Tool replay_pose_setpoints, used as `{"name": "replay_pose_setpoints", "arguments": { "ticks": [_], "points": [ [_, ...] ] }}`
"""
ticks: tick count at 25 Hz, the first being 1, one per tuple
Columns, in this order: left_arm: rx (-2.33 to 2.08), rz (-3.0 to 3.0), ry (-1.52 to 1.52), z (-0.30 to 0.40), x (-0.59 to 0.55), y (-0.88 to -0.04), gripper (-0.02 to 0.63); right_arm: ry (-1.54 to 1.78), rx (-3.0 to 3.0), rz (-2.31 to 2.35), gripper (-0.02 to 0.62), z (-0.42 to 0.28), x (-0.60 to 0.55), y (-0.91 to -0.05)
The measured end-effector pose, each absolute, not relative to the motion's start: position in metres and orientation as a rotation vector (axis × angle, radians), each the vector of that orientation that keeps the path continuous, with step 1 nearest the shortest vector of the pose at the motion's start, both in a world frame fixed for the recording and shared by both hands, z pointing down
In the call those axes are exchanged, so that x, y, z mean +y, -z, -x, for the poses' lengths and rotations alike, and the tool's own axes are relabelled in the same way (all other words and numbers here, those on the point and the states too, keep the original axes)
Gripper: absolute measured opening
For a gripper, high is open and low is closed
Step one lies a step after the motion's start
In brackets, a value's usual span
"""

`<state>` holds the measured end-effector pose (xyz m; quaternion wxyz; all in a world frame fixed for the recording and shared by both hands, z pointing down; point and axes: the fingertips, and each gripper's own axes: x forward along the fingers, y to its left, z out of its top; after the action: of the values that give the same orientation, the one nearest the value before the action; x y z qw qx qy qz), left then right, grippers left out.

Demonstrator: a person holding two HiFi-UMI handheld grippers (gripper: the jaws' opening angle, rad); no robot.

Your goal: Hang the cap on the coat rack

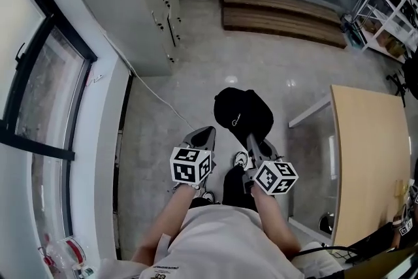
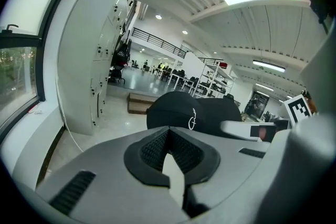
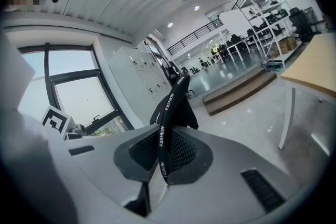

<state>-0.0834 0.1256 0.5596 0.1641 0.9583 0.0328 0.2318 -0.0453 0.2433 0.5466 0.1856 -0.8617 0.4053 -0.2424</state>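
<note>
A black cap [image 1: 243, 113] hangs above the floor [image 1: 196, 75], its strap [image 3: 161, 140] clamped between the jaws of the right gripper [image 1: 252, 140]. The left gripper [image 1: 208, 134], jaws together on nothing, sits just beside the cap.

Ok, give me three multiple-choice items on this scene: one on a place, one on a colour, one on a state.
1. In the head view the table stands at the: A) right B) left C) top edge.
2. The cap is: A) white B) black C) red.
3. The right gripper is: A) open and empty B) shut on the cap's strap C) shut on a cable.

Answers: 1 A, its wooden top lies along the right side. 2 B, it is black all over. 3 B, the strap runs between the closed jaws.
</note>
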Motion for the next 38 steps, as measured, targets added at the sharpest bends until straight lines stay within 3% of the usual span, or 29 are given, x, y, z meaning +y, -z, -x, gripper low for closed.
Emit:
{"name": "replay_pose_setpoints", "arguments": {
  "ticks": [20,38],
  "points": [
    [0.051,-2.786,-0.648,-0.161,0.134,-0.541,0.003,0.648,1.173,2.394,0.022,-0.204,0.254,-0.536],
    [-0.062,-2.766,-0.633,-0.244,0.099,-0.549,0.003,0.68,1.24,2.37,0.021,-0.294,0.226,-0.546]
  ]
}}
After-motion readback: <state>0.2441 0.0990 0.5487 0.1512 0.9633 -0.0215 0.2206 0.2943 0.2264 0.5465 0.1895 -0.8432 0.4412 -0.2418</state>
